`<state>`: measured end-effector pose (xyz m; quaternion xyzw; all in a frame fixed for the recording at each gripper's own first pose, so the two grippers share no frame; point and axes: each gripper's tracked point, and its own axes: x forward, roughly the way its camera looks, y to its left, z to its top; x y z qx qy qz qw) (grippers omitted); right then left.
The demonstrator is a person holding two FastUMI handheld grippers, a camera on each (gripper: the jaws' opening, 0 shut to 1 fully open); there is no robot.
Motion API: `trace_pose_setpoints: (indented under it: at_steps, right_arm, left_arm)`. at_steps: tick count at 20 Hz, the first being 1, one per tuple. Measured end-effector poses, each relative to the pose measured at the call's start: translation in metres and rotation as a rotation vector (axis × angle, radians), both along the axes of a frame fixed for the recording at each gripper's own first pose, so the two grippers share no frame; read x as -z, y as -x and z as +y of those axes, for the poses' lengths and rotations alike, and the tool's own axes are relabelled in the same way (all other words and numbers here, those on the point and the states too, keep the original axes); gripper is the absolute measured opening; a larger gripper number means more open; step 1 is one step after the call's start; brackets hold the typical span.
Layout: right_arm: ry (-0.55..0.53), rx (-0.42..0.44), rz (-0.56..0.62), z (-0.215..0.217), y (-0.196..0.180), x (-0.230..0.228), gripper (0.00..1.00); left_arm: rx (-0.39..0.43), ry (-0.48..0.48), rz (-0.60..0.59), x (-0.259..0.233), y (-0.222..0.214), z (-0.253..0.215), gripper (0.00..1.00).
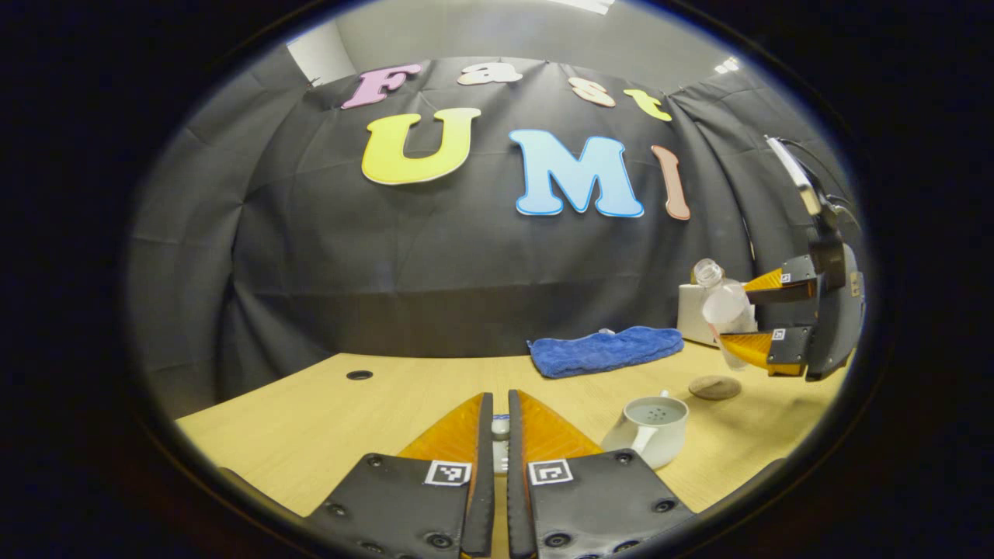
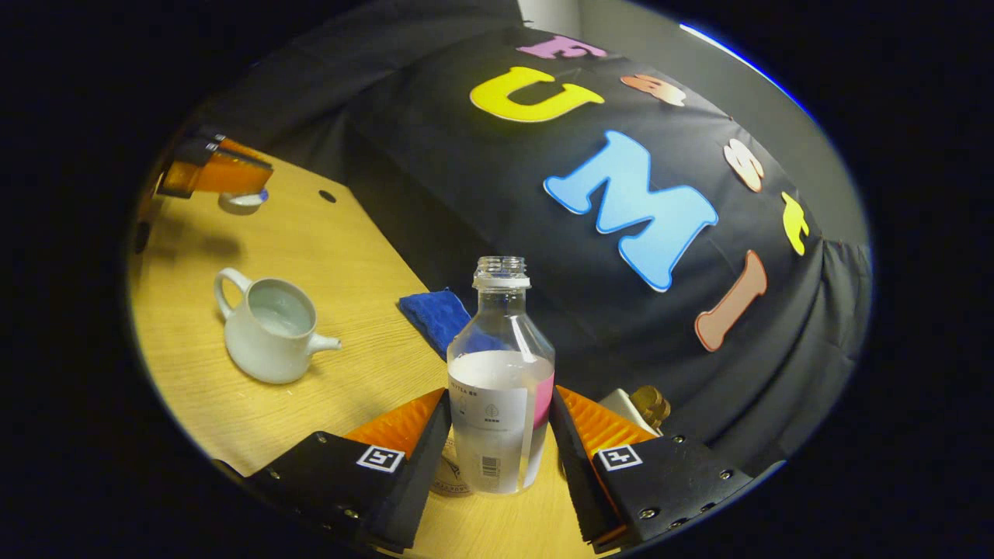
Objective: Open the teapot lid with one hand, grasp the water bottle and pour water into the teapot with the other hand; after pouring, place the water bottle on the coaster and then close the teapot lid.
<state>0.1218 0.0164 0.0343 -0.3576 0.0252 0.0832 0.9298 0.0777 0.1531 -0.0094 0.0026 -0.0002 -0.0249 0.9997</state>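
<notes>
The white teapot [image 1: 652, 431] stands open on the wooden table [image 1: 326, 419], with water inside. My left gripper [image 1: 498, 400] is shut on the small white lid [image 1: 501, 428], held to the teapot's left. In the right gripper view that lid [image 2: 242, 200] hangs under the left gripper [image 2: 256, 182], beyond the teapot [image 2: 268, 318]. My right gripper [image 2: 501, 396] is shut on the uncapped water bottle [image 2: 501, 373], about half full and upright. The round brown coaster [image 2: 449, 473] lies just under it. From the left gripper view the bottle [image 1: 726, 310] hangs in the right gripper [image 1: 734, 310] slightly above the coaster [image 1: 714, 387].
A folded blue towel [image 1: 606, 351] lies at the back of the table near the black cloth wall. A white box [image 1: 689, 314] stands behind the bottle. A small round hole [image 1: 359, 375] sits in the tabletop at the far left.
</notes>
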Motion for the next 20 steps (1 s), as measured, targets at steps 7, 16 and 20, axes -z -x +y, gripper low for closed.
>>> trace_pose_setpoints:
  at_steps: [7, 16, 20]
  right_arm:
    - [-0.461, 0.075, 0.071, -0.022, -0.024, 0.012, 0.76]
    - [-0.678, 0.106, 0.069, -0.034, -0.033, 0.026, 0.76]
    - [-0.619, 0.101, 0.052, -0.029, -0.031, 0.031, 0.77]
  left_arm:
    - [0.0, -0.001, 0.0, 0.0, 0.0, 0.0, 0.13]
    - [-0.001, -0.001, -0.001, 0.0, 0.0, 0.001, 0.15]
    - [-0.001, -0.002, 0.0, -0.002, 0.0, 0.0, 0.15]
